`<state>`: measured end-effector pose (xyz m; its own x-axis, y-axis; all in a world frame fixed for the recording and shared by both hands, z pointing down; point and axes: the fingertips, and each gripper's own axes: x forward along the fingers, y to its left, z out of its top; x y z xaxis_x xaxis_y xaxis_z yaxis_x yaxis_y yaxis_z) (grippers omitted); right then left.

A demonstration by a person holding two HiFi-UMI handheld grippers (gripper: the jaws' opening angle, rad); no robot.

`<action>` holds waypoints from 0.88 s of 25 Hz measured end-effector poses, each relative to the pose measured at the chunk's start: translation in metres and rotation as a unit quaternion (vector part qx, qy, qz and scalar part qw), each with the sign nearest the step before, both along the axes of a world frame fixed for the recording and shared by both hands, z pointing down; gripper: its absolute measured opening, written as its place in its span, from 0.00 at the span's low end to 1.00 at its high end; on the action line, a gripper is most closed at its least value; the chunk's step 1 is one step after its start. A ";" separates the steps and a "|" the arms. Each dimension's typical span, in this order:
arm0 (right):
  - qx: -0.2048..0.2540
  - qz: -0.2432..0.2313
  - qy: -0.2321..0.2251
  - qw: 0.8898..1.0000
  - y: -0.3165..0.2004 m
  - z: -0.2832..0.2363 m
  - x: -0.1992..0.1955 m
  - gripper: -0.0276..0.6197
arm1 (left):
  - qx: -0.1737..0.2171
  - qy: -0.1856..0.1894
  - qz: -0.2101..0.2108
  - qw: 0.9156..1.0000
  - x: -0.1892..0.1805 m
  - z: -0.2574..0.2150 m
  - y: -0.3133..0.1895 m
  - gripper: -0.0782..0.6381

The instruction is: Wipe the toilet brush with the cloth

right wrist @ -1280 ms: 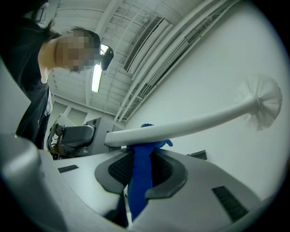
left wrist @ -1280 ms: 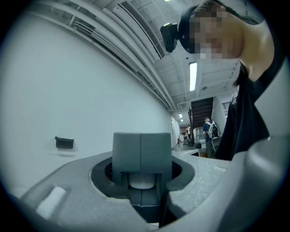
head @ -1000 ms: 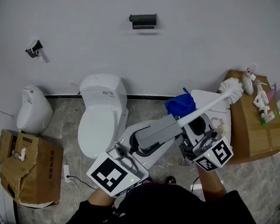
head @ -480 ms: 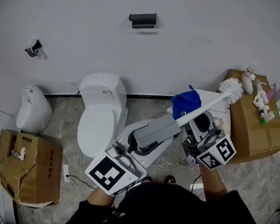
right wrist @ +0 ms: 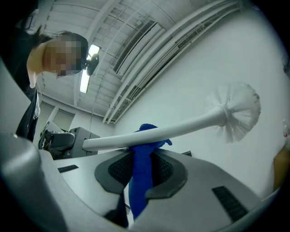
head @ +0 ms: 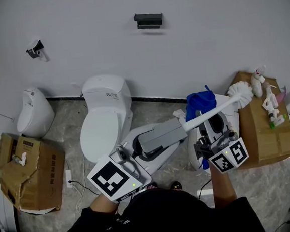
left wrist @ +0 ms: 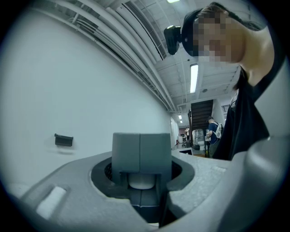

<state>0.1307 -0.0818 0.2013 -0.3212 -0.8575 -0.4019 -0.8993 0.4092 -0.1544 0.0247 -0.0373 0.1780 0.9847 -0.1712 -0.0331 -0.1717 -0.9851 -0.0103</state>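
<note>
The left gripper (head: pixel 144 149) has its jaws closed on the grey handle block (head: pixel 159 137) of the toilet brush (head: pixel 210 113). In the head view the white shaft runs up and to the right, and its bristle head (head: pixel 240 92) sits at the edge of a cardboard box (head: pixel 262 128). The right gripper (right wrist: pixel 140 172) has its jaws clamped on the blue cloth (head: pixel 200 103), which presses against the shaft near mid-length. A toilet (head: pixel 103 126) stands against the wall beyond

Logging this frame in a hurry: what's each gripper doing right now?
Left gripper: closed on the grey handle end of the toilet brush.
Right gripper: closed on the blue cloth, at the brush's white shaft.
</note>
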 end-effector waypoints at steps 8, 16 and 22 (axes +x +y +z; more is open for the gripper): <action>-0.003 0.019 -0.001 1.000 0.001 0.001 0.016 0.16 | -0.004 0.002 0.006 1.000 0.000 0.000 0.000 0.33; -0.012 0.045 -0.013 0.999 0.002 0.003 0.040 0.16 | 0.001 0.005 0.013 1.000 0.002 -0.003 0.003 0.33; -0.012 0.060 -0.026 0.998 0.002 0.004 0.053 0.16 | -0.006 -0.002 0.010 1.000 0.001 -0.001 0.003 0.33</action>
<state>0.1839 -0.0799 0.2048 -0.1945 -0.8980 -0.3947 -0.9320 0.2947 -0.2112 0.0258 -0.0344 0.1772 0.9880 -0.1524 -0.0271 -0.1524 -0.9883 0.0000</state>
